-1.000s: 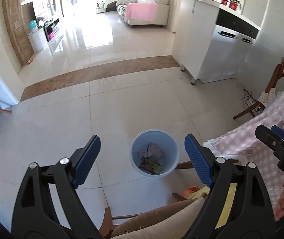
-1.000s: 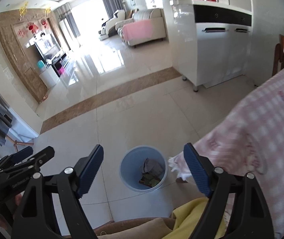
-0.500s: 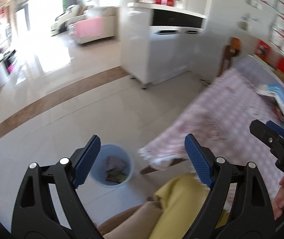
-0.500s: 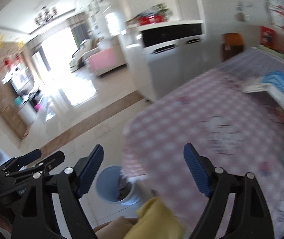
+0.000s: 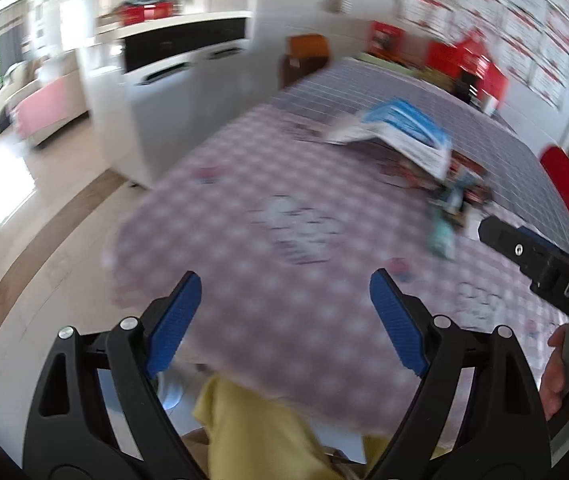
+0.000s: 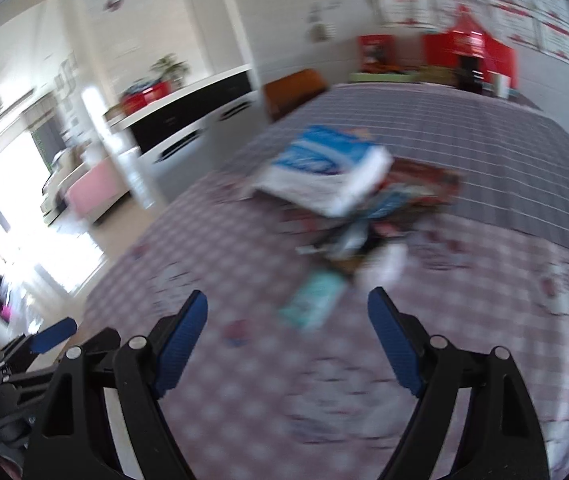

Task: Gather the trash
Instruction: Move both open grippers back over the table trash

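Observation:
A pile of trash lies on the pink checked tablecloth (image 6: 244,360): a white and blue plastic bag (image 6: 324,172) on top, dark and red wrappers (image 6: 416,184) under it, a teal packet (image 6: 312,296) and a white scrap (image 6: 388,264) nearer me. The bag (image 5: 404,132) and the teal packet (image 5: 442,236) also show in the left wrist view. My right gripper (image 6: 287,340) is open and empty, just short of the teal packet. My left gripper (image 5: 285,320) is open and empty over the table's near part. Both views are blurred.
A white and black cabinet (image 5: 176,68) stands left of the table. A wooden chair back (image 6: 292,88) is at the far edge. Red boxes (image 6: 468,56) line the back wall. A yellow cushion (image 5: 260,432) lies under the table edge. The right gripper's body (image 5: 544,268) is at right.
Both grippers have swung right and up from the blue bin on the floor to over the table. The bin has left both views. The trash pile is now ahead.

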A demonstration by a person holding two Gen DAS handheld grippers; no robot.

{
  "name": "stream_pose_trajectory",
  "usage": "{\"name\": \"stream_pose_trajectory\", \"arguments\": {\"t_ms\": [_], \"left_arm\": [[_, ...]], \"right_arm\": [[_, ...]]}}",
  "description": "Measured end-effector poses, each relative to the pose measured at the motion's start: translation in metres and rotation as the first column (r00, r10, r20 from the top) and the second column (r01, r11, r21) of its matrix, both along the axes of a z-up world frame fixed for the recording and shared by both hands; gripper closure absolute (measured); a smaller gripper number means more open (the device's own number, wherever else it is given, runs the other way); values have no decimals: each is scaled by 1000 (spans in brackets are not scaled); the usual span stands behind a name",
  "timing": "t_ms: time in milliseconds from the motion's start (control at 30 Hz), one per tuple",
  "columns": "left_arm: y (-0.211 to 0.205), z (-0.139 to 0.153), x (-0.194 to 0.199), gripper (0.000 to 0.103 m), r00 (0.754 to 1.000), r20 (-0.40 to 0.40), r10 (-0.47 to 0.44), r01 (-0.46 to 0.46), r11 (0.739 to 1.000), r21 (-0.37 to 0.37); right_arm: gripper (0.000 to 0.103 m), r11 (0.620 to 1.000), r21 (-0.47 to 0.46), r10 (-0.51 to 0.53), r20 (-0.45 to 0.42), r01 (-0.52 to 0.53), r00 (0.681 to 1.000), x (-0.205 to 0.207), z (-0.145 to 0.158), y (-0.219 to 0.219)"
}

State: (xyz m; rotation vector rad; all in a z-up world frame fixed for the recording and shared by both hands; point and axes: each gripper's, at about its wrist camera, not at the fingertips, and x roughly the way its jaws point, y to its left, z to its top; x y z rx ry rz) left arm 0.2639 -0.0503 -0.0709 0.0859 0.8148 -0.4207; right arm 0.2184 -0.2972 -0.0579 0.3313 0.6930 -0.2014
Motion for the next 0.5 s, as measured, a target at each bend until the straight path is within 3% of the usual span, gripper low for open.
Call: {"name": "stream_pose_trajectory", "arguments": {"t_ms": [300,500], "left_arm": [[-108,-16,5,18,974,-52,-223,224,974,19],[-155,-28,20,19,973,-41,-229,232,967,108]], "right_arm": [[22,981,25,-191,-23,191,981,-43,-7,-86],[22,969,42,-241,-43,243,970,-56,-12,-115]]}}
